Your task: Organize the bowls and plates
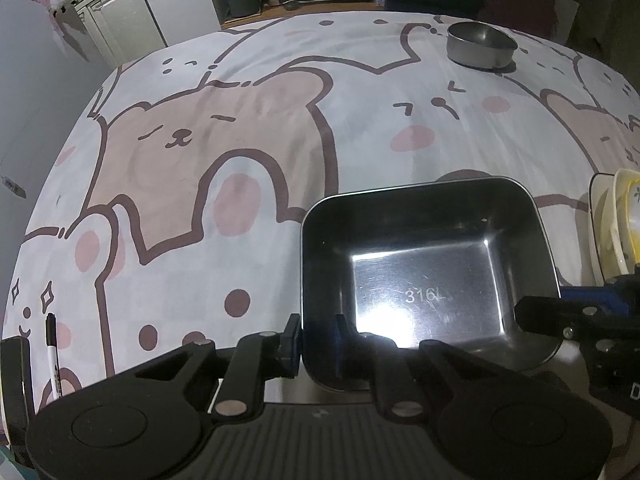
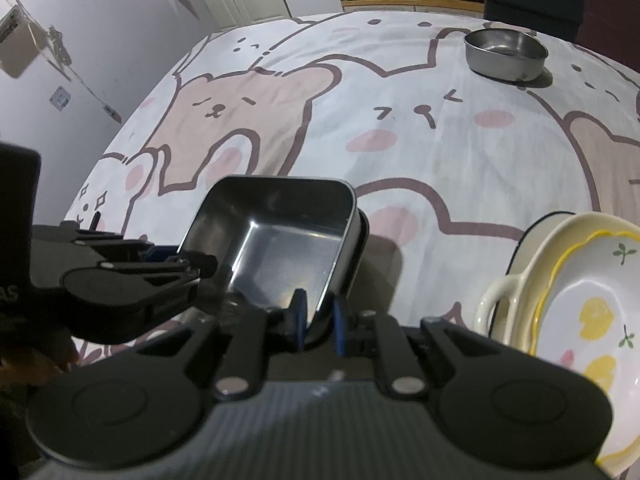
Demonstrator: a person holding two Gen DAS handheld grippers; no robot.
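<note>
One square steel tray (image 1: 430, 276) sits low and centre of the frame, one round steel bowl (image 1: 481, 45) upper right, two cream dishes (image 2: 560, 292) stacked lower right. Left claw (image 1: 318, 342) pinches the tray's near-left wall; right claw (image 2: 320, 320) nips its near rim, both nearly closed.

Square steel tray (image 1: 428, 276) tilted, round steel bowl (image 1: 481, 45) far, ceramic plates (image 2: 576, 300) stacked.

square steel tray (image 1: 424, 264), jaws gripping rim, round bowl (image 1: 481, 45)

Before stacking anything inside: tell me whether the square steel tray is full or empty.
Empty: the square steel tray shows bare, shiny metal across its bottom, with nothing lying inside.
</note>
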